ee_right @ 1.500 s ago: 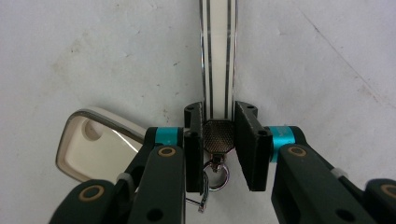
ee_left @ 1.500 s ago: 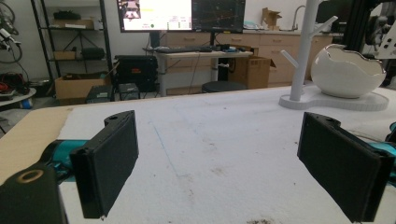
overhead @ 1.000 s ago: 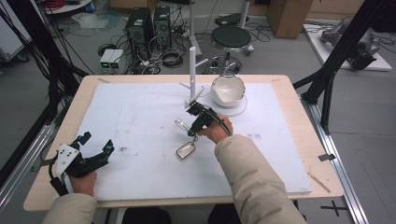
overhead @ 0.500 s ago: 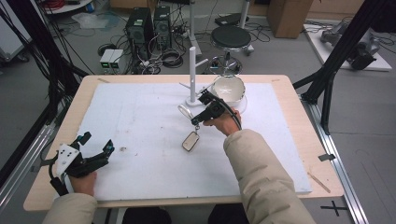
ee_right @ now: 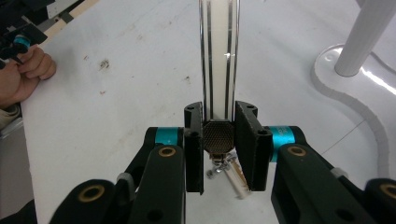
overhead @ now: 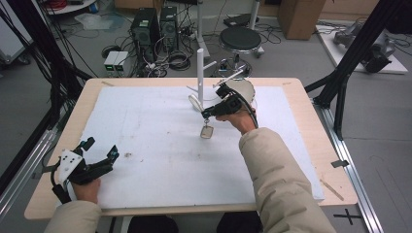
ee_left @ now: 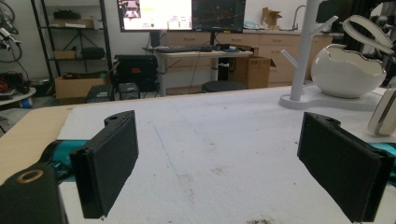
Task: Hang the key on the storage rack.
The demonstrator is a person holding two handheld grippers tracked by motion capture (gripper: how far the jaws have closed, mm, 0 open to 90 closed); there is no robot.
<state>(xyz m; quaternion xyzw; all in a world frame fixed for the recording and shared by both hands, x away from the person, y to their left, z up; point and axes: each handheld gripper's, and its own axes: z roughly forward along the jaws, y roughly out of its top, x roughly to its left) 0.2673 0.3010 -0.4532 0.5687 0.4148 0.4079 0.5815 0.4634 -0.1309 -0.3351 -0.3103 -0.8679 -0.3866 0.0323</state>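
**Holding and placement.** Your right gripper (overhead: 212,111) is clenched on the top fitting of a flat, framed keychain pendant (overhead: 207,131). In the right gripper view the jaws pinch a small dark textured tab at the pendant's neck, with ring hardware just behind it. The pendant's thin edge (ee_right: 218,56) runs straight away from the camera.

In the high view the pendant hangs below the jaws over the white foam sheet (overhead: 145,126), just in front of the white branched stand (overhead: 199,68). I cannot tell whether its lower end touches the sheet. A grip on the neck leaves the body free to swing and the ring end free, which in my judgement suits hanging it on a branch.

A second, similar pendant (overhead: 195,102) sits at the foot of the stand, and a white egg-shaped bowl (overhead: 243,88) stands on the base beside the post.

Your left gripper (overhead: 102,146) rests at the near left corner of the table, well apart from the work. Its jaws are spread wide and hold nothing, and the left gripper view confirms bare sheet between them. It appears parked out of the way.

**Writing and labels.** There is no brand or label on the pendant, stand, bowl or grippers. The monitors (ee_left: 154,14) in the left gripper view show content too small to read.
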